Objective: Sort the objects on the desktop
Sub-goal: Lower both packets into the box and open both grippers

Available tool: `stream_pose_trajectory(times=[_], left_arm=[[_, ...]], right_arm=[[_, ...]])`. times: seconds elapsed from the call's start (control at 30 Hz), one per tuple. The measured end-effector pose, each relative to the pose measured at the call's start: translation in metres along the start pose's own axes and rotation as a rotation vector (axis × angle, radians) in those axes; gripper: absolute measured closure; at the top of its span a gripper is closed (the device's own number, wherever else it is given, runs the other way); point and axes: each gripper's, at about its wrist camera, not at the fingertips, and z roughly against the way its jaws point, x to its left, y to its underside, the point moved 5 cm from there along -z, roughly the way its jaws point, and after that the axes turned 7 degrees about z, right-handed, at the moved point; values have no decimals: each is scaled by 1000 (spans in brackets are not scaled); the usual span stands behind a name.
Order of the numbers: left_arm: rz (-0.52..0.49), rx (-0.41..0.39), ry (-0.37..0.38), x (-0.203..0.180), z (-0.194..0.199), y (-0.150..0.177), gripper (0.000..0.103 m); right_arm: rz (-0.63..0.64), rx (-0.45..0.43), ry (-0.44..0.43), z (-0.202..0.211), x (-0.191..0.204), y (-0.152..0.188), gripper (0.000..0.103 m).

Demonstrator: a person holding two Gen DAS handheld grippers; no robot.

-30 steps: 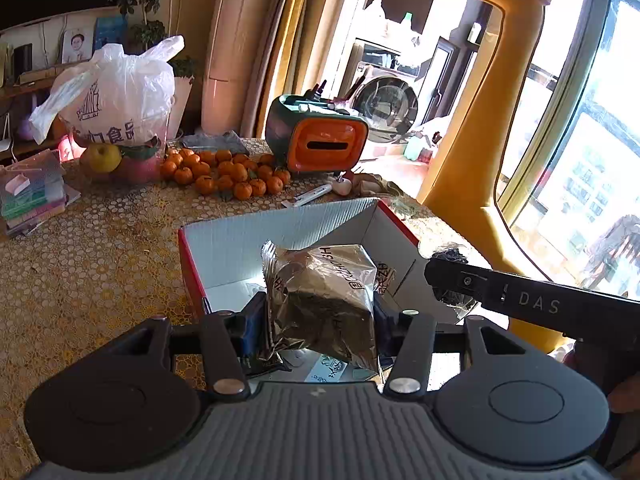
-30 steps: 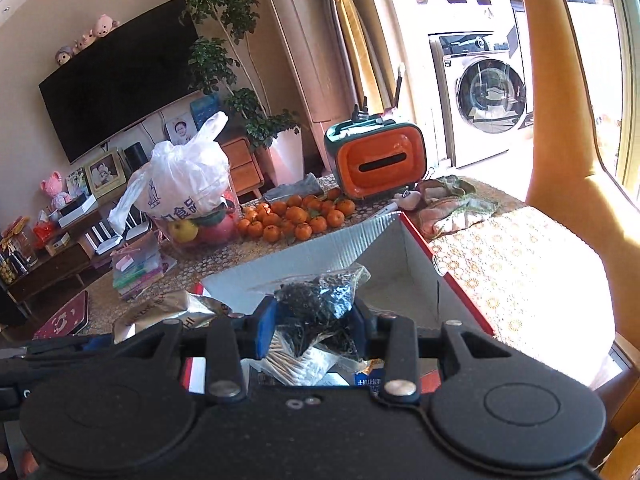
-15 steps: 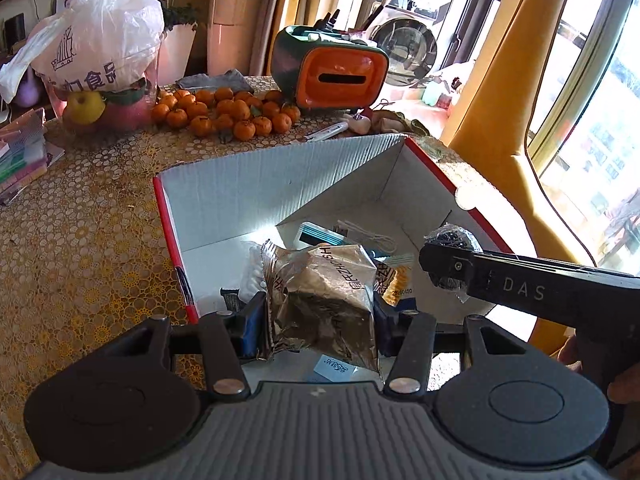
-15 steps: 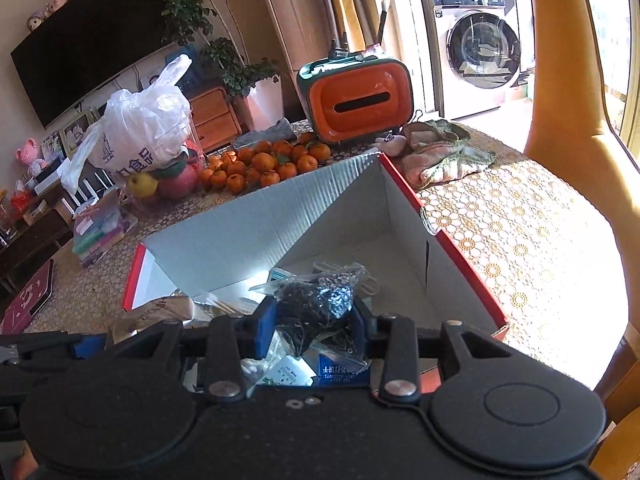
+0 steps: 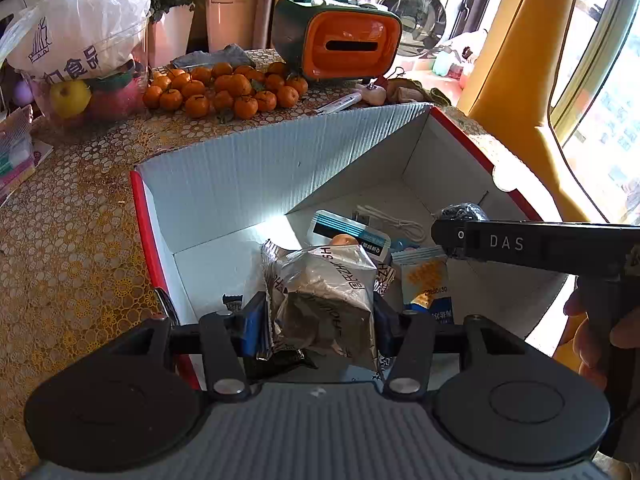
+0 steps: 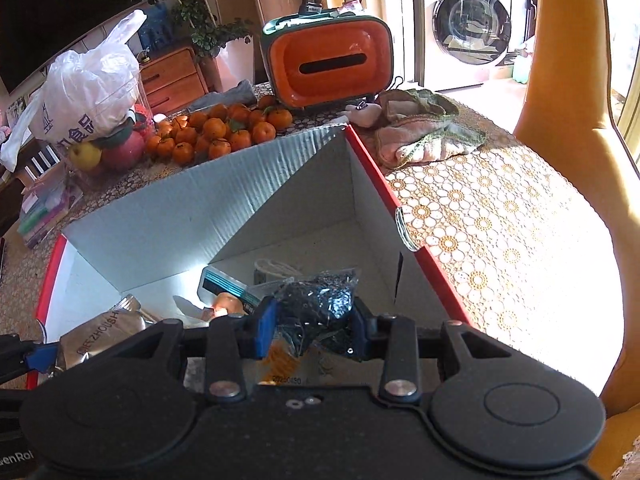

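You had lowered both loads over the red-edged box [image 5: 460,128], left claw [image 5: 320,320] gripping the foil packet [image 5: 328,292], right claw [image 6: 310,326] the dark-filled bag [image 6: 320,300], ready for release.

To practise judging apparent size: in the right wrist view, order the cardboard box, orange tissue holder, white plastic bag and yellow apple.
1. cardboard box
2. orange tissue holder and white plastic bag: look alike
3. yellow apple

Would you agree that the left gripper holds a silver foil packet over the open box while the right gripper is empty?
Not quite: the right gripper is not empty. Its jaws are shut on a clear bag of dark contents, as the right wrist view shows. The left gripper does hold the silver foil packet over the open box.
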Motion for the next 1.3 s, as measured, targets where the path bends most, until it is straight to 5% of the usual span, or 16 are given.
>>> stream_pose_trajectory(times=[0.6, 1.3], left_arm=[[-56, 40, -52, -1, -22, -2, 50], [-18, -22, 26, 1, 24, -1, 43]], right_arm=[[43, 85, 9, -29, 6, -3, 65], [54, 30, 8, 12, 17, -3, 44]])
